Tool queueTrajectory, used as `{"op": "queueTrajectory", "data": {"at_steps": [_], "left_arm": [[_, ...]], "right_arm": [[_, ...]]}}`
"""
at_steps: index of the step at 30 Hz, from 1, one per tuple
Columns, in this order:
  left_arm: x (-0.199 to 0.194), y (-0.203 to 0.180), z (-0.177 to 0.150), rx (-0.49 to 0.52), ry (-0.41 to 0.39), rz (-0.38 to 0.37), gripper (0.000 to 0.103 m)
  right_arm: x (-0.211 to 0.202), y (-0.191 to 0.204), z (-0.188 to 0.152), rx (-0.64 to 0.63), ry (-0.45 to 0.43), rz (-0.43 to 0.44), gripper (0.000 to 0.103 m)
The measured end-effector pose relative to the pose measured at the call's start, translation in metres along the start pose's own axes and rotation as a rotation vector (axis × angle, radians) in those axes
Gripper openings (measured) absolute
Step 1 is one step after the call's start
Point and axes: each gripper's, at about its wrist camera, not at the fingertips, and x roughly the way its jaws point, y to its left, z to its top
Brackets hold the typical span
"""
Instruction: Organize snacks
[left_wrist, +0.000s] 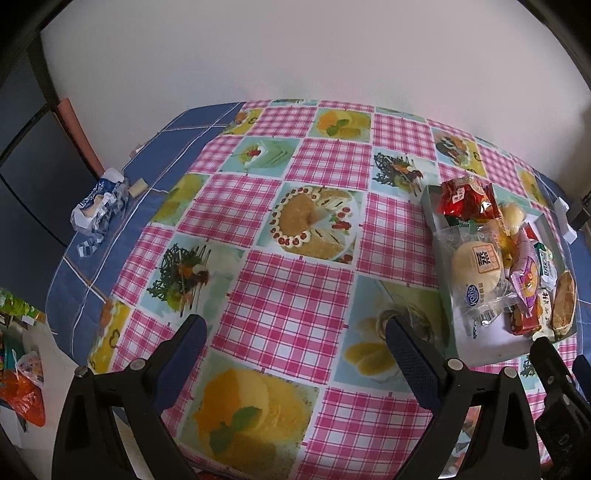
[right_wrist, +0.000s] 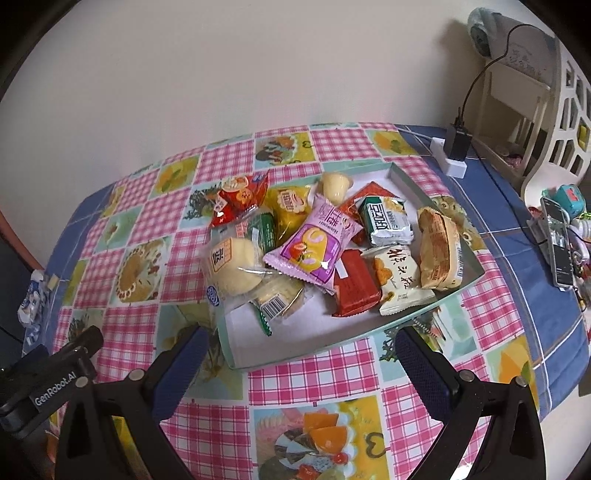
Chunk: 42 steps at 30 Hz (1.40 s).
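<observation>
— Snacks, how many?
— About a dozen packets heaped in one shallow tray (right_wrist: 439, 192), its long axis running away from me, on the checked surface (right_wrist: 295, 376). A pink packet (right_wrist: 314, 245) lies on top.
— And the tongs?
— Left tongs (left_wrist: 295, 339) and right tongs (right_wrist: 301, 347) both gape wide, holding nothing, near the tray's front edge.

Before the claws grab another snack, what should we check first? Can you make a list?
1. Left claw open and holding nothing: ok.
2. Right claw open and holding nothing: ok.
3. Tray sits flat on the table: ok.
4. All snacks fully inside the tray: not ok, the round bun packet and the red packet hang over the left rim.
5. Purple packet on top, nothing over it: ok.
6. Any snack left outside the tray: cannot tell; the crumpled blue-white wrapper may be empty.
</observation>
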Motion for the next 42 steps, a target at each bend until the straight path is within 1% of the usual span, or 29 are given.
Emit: {"op": "queueTrajectory", "data": {"at_steps": [6,13,25,42], "left_arm": [[-0.002,-0.003,0.003,0.029,-0.039,0.041,0.098],[-0.003,-0.006,0.002,0.044,-0.049,0.052,0.098],[0.002,-0.007,0.002,0.047,-0.026,0.055,0.098],[0.003,-0.007,0.001,0.046,-0.019,0.052,0.098]], "right_arm": [[0.001,0.002,0.000,-0.010,0.002,-0.003,0.103],[0.004,0.004,-0.001,-0.018,0.010,-0.014,0.103],[0.009,0.008,-0.002,-0.040,0.032,-0.028,0.103],[0.010,0.007,-0.002,-0.036,0.035,-0.029,0.103]]}}
